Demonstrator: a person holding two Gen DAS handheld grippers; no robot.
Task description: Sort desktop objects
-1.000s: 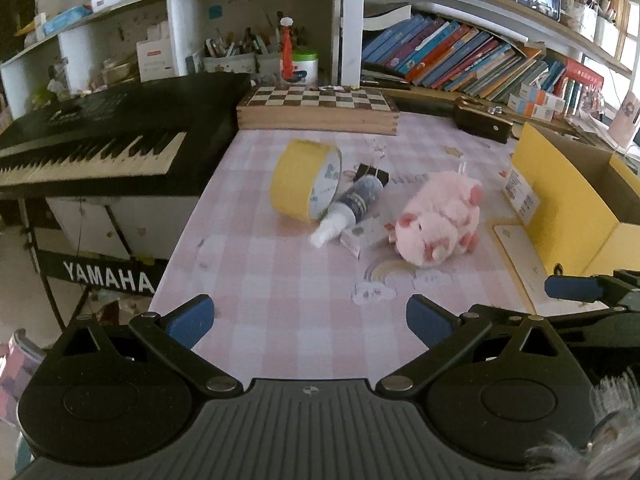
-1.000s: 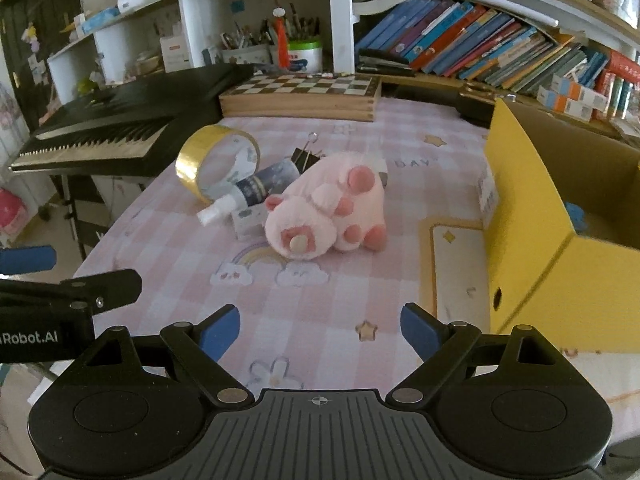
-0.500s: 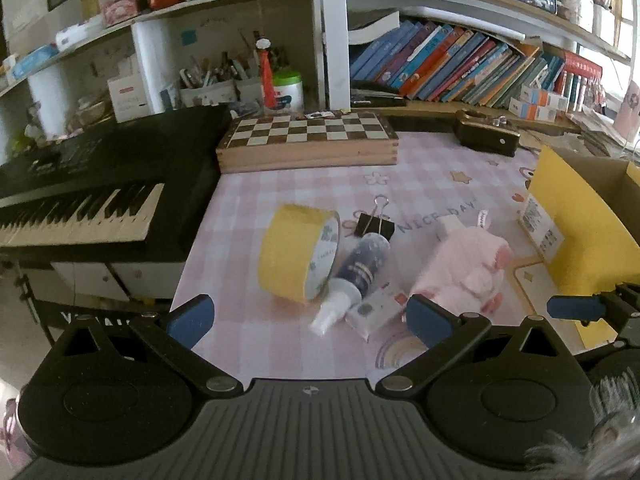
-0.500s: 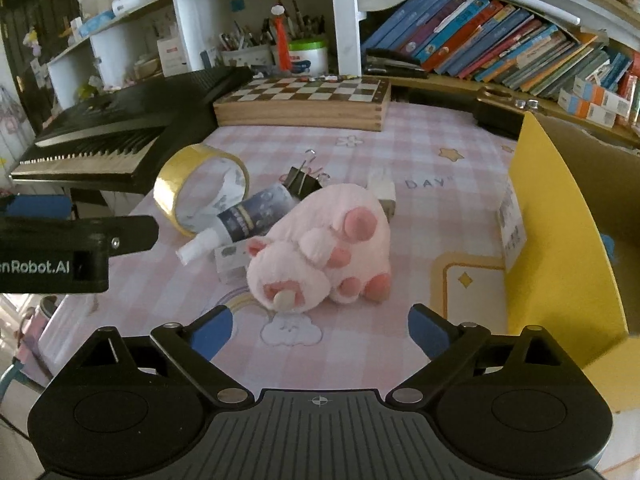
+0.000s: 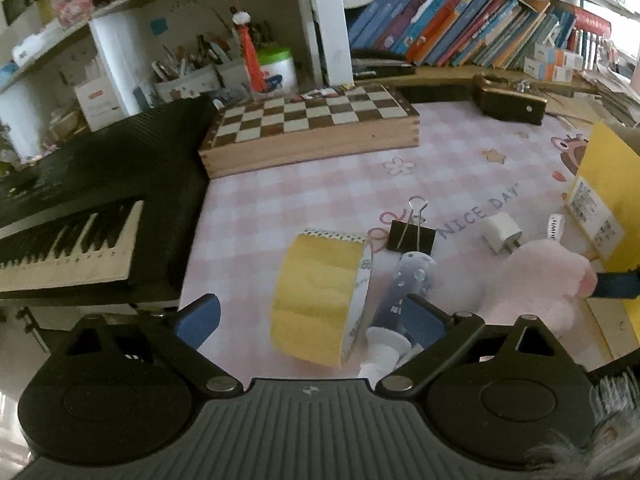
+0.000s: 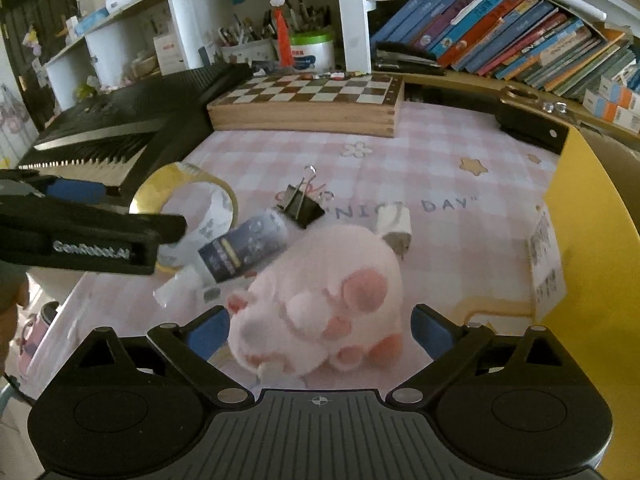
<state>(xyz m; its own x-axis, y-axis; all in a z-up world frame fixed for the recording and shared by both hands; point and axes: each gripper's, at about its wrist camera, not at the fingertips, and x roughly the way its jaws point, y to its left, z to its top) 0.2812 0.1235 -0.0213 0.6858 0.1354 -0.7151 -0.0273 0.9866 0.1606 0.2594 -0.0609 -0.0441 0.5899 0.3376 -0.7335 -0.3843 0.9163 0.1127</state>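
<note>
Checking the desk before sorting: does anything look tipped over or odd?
The dark spray bottle lies on its side, leaning on the yellow tape roll, which stands on edge. The pink plush pig lies toppled.

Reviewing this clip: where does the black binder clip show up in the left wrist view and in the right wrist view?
Left wrist: the black binder clip lies centre-right, just beyond the yellow tape roll and the spray bottle.
Right wrist: the clip lies near the middle, behind the pink plush toy, at the bottle's far end.
Shared landmark: the chessboard box at the back.
</note>
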